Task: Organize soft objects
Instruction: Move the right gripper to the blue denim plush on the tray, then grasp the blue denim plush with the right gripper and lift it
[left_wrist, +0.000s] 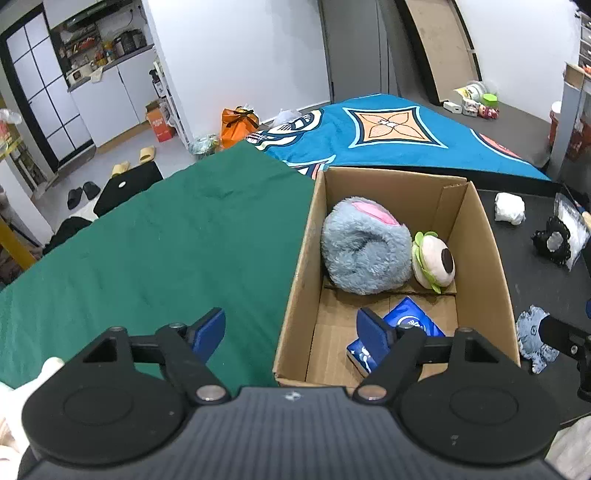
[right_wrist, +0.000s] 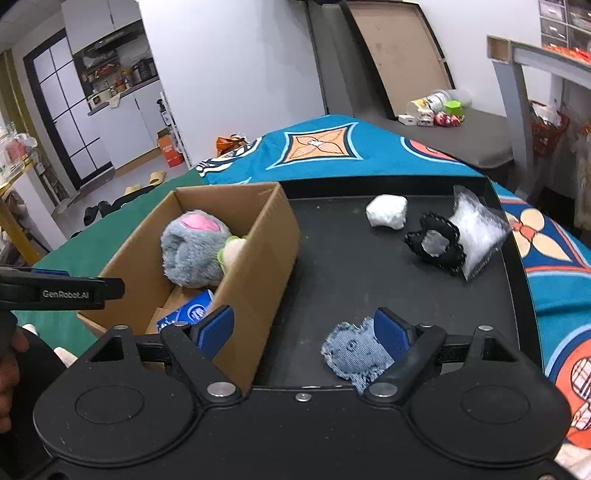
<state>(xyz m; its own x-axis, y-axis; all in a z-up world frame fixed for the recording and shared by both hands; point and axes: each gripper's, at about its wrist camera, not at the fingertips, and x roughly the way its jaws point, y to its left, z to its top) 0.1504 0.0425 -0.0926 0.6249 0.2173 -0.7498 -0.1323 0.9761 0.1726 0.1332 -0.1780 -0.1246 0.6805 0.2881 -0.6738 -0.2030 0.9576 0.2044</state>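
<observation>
A cardboard box (left_wrist: 295, 273) (right_wrist: 266, 254) holds a grey plush with a pink patch (left_wrist: 364, 245) (right_wrist: 192, 247), a small cream and green plush (left_wrist: 434, 264) (right_wrist: 231, 251) and a blue tissue pack (left_wrist: 402, 328) (right_wrist: 186, 314). My left gripper (left_wrist: 291, 332) is open and empty, above the box's near left wall. My right gripper (right_wrist: 304, 332) is open and empty, above the box's right wall and a denim patch (right_wrist: 354, 352) (left_wrist: 532, 338) on the black tray (right_wrist: 343, 266) (left_wrist: 532, 284).
On the tray lie a white wad (right_wrist: 387, 210) (left_wrist: 509, 207), a black lace piece (right_wrist: 436, 245) (left_wrist: 552, 240) and a clear plastic bag (right_wrist: 476, 230) (left_wrist: 572, 225). A green cloth (left_wrist: 159, 240) covers the surface left of the box. A teal patterned blanket (right_wrist: 332, 151) (left_wrist: 388, 133) lies behind.
</observation>
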